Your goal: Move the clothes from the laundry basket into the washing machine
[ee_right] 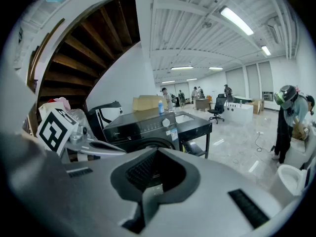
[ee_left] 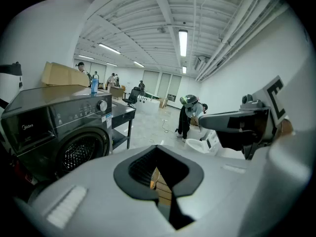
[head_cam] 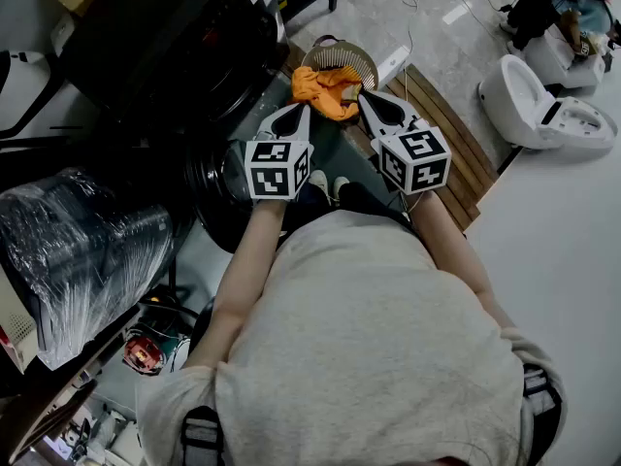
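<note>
- A bulky item wrapped in clear plastic [head_cam: 87, 250] sits at the far left, near the person's side.
- The dark front-loading washing machine [head_cam: 184, 47] stands left of the grippers. The left gripper view shows its round door and control knob [ee_left: 59, 132].
- The left gripper [head_cam: 296, 115] is held out in front of the person, tilted downward. Its 2 jaws are clenched together with nothing between them [ee_left: 158, 154].
- The laundry basket [head_cam: 340, 54] stands on the floor just beyond both gripper tips, at the far middle. Orange clothes [head_cam: 325, 90] are heaped in it and spill over its near rim, lying between the 2 grippers' tips. I cannot tell whether either tip touches the fabric.
- The right gripper [head_cam: 374, 103] is level with the left one, also tilted down and clenched empty [ee_right: 155, 154].
- A slatted wooden platform [head_cam: 451, 139] lies to the right of the basket.
- A white toilet [head_cam: 543, 110] sits further right on the pale floor.
</note>
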Demonstrator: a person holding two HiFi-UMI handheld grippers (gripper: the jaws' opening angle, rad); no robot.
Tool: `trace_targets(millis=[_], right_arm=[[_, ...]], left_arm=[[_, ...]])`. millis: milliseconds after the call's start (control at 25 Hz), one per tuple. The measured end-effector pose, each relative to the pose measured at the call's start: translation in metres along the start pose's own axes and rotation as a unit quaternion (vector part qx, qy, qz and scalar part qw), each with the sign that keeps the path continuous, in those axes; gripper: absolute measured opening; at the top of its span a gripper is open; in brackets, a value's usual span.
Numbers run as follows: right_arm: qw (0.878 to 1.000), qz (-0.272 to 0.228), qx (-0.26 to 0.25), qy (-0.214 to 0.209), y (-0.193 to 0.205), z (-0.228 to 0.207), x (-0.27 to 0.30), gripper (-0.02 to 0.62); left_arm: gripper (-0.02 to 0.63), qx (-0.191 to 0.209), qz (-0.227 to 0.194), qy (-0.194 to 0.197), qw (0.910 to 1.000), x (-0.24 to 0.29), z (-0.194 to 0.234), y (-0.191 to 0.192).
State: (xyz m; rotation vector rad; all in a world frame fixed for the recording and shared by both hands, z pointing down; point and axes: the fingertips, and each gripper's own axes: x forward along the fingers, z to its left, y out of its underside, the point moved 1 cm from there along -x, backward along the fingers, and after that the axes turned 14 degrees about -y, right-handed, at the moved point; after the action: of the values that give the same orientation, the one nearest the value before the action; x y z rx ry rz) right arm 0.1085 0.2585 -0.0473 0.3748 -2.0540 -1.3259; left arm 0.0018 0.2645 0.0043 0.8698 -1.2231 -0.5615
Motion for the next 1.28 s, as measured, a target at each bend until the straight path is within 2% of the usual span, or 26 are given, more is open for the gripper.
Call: trace_targets(millis=[200,520,800,1000,1280], right_arm=[[1.0,0.01,0.012,-0.009,0.01,0.001,0.001,0.008],[0.999,0.024,0.021,-0.012,0.026,0.01,0.005,0.008],[0.998,-0.031,0.05,0.011,0.005,0.003,0.008,0.009],[0.998,-0.025,0.053,0.027,0.007,0.001,0.018,0.009],[0.998,0.0,0.06,0.026,0.014,-0.011,0.027,0.009]], left_arm=[[0.009,-0.031,0.013,0.01,0.9994,-0.001,-0.005,0.011],[0.009,-0.035,0.02,0.011,0.9991,-0.001,-0.006,0.018],[0.009,-0.045,0.014,0.007,0.9989,0.001,0.019,0.011],[0.009,-0.043,0.015,0.012,0.9989,0.006,0.032,0.009],[0.009,-0.049,0.039,0.014,0.9979,0.021,0.035,0.016]])
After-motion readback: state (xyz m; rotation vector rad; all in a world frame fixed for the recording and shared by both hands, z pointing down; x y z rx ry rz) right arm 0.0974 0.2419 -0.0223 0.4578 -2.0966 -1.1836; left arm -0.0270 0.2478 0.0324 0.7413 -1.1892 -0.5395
